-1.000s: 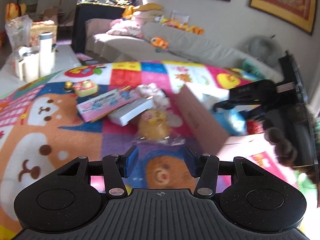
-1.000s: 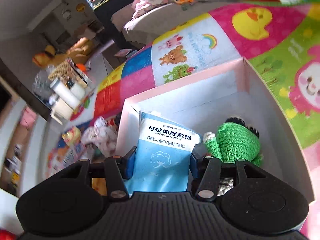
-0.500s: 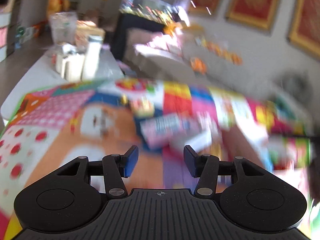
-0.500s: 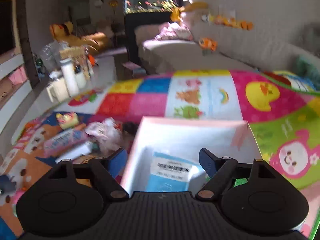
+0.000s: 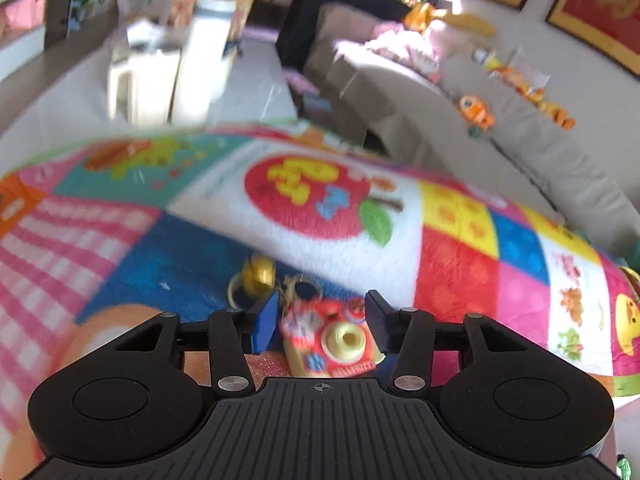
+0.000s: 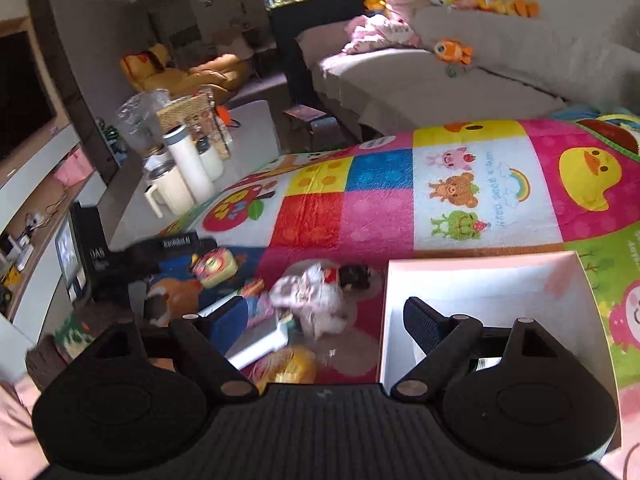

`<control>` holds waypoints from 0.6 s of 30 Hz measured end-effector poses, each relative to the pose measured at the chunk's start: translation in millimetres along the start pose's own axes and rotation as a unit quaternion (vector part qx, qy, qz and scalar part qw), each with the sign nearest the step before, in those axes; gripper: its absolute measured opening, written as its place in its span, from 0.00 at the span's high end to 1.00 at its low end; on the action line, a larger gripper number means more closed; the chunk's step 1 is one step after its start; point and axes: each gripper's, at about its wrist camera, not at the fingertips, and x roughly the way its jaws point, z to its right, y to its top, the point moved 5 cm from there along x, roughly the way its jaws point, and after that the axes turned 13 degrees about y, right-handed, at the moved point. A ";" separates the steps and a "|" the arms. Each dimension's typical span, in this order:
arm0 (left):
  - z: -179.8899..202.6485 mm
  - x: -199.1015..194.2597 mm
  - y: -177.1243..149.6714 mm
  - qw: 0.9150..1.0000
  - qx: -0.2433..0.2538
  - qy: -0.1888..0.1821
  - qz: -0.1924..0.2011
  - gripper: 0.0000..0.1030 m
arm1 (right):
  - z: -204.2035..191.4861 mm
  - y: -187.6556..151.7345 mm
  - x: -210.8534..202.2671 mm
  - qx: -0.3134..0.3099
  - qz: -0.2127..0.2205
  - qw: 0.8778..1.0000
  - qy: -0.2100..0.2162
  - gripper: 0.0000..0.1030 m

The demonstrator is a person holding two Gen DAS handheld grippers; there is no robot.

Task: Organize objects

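A red and yellow toy camera (image 5: 332, 340) lies on the colourful play mat (image 5: 460, 264), between the blue pads of my left gripper (image 5: 320, 316). The jaws are closing and the pads stand just clear of the toy. A yellow ring toy (image 5: 260, 276) sits just beyond it. In the right wrist view my right gripper (image 6: 326, 312) hangs wide open, holding nothing, above the left wall of the white and pink box (image 6: 480, 276). The same view shows the left gripper (image 6: 172, 244) by the toy camera (image 6: 216, 266). A pale plush bundle (image 6: 316, 300), a white carton (image 6: 260, 344) and a yellow packet (image 6: 288, 366) lie beside the box.
White bottles and a mug (image 6: 184, 176) stand on a low table past the mat's far left edge. A grey sofa (image 6: 440, 80) with soft toys runs behind the mat. A person's sleeve (image 6: 20, 420) shows at the lower left.
My left gripper swung left across the mat from the pile to the toy camera. My right gripper let go of the blue cotton pack in the box, opened wide and rose.
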 end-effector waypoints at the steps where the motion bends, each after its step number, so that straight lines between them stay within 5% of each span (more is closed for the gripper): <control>1: 1.6 0.0 -1.5 1.000 0.010 -0.004 0.004 0.51 | 3.3 8.4 15.0 0.000 -0.005 1.000 -0.008 0.24; 4: 8.9 -7.6 -15.2 0.997 0.049 -0.047 -0.029 0.50 | 10.3 25.9 69.3 -0.014 -0.029 0.998 -0.045 0.44; 7: 14.4 -25.8 -33.9 0.991 0.108 -0.065 -0.044 0.50 | 14.6 30.8 125.2 -0.051 -0.053 0.992 -0.106 0.53; 10: 8.2 -45.5 -51.6 0.985 0.129 -0.090 -0.069 0.50 | 15.3 25.9 162.7 -0.070 -0.088 0.986 -0.121 0.63; 18: -18.3 -87.4 -93.8 0.981 0.132 -0.126 -0.072 0.60 | -7.8 -24.6 151.9 -0.048 -0.151 0.986 -0.052 0.68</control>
